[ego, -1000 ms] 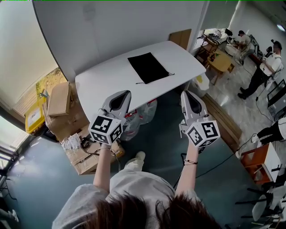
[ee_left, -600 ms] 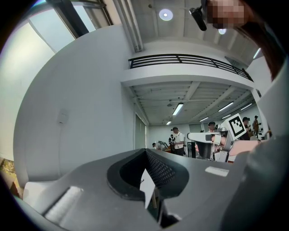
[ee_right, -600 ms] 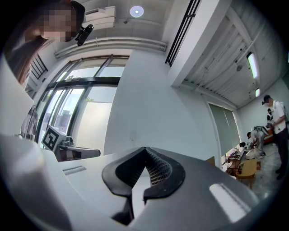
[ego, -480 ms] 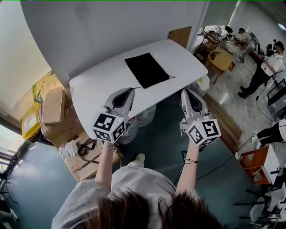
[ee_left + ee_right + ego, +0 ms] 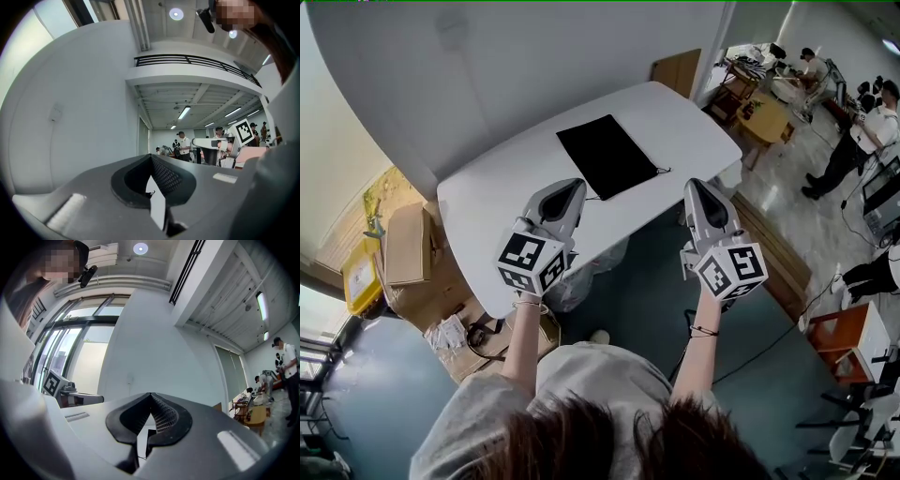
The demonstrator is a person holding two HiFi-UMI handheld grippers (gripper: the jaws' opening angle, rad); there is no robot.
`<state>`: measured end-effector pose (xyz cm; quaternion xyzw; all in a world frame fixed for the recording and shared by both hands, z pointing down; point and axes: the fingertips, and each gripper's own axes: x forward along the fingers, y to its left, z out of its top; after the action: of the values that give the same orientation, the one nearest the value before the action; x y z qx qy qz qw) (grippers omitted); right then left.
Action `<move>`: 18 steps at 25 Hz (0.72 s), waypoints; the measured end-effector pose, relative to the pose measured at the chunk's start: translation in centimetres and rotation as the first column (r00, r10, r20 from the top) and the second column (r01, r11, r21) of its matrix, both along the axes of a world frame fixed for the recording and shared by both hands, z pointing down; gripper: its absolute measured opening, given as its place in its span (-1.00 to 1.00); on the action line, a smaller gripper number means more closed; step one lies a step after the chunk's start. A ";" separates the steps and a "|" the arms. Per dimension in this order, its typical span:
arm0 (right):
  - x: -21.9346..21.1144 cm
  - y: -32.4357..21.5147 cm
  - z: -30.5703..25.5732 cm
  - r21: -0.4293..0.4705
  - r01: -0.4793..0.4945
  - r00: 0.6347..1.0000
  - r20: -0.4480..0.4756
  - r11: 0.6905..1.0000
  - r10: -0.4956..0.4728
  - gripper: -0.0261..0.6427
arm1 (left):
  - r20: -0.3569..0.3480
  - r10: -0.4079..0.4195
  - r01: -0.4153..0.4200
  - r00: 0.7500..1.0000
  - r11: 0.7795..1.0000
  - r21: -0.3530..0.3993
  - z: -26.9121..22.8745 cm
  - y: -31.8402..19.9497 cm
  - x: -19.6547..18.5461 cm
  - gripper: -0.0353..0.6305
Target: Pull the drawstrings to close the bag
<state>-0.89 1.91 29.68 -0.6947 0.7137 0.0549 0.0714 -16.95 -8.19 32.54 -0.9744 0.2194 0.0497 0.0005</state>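
**Left tool** (image 5: 573,186): The jaws are clenched together and nothing is held between them. The tool is carried raised, with its tip over the near edge of the white worktop (image 5: 487,187). In the earlier head views both tools are seen short of that edge. The worktop is now seen nearer, and both tools overlap it. An approach is therefore judged to be under way.

**Black drawstring bag** (image 5: 607,155): It is laid flat at the middle of the worktop, and its place there is unchanged. It is touched by neither tool. A thin cord (image 5: 662,171) is seen trailing from its near right corner. A second cord is seen at the near left corner, close to the left tool's tip. The mouth is judged to lie at the near end and is not gathered.

**Right tool** (image 5: 695,184): The jaws are clenched shut and empty. The tool is held by the near right edge of the worktop, apart from the bag.

**Finding:** Closing has not begun. Both tools are judged to need releasing and lowering onto the cords before any pull.
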 end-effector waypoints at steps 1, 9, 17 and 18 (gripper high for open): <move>0.2 -0.4 0.1 -0.001 -0.001 1.000 0.002 1.000 0.001 -0.88 | 0.001 0.003 -0.003 1.000 1.000 -0.001 0.1 -0.4 0.3 -0.91; 1.8 -2.4 0.6 -0.013 -0.012 1.000 0.011 1.000 0.013 -0.88 | 0.010 0.012 -0.012 1.000 1.000 -0.014 0.8 -2.4 1.8 -0.91; 4.2 -4.6 0.8 -0.024 0.000 1.000 0.008 1.000 0.000 -0.88 | 0.009 -0.011 0.011 1.000 0.999 -0.033 1.3 -4.3 3.8 -0.91; 4.7 -5.0 0.9 -0.026 0.005 1.000 0.008 1.000 -0.005 -0.88 | 0.010 -0.016 0.016 1.000 0.999 -0.035 1.5 -4.5 4.2 -0.91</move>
<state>3.79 -3.07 30.55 -0.6940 0.7158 0.0424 0.0654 -12.78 -12.73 34.04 -0.9726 0.2282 0.0409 -0.0151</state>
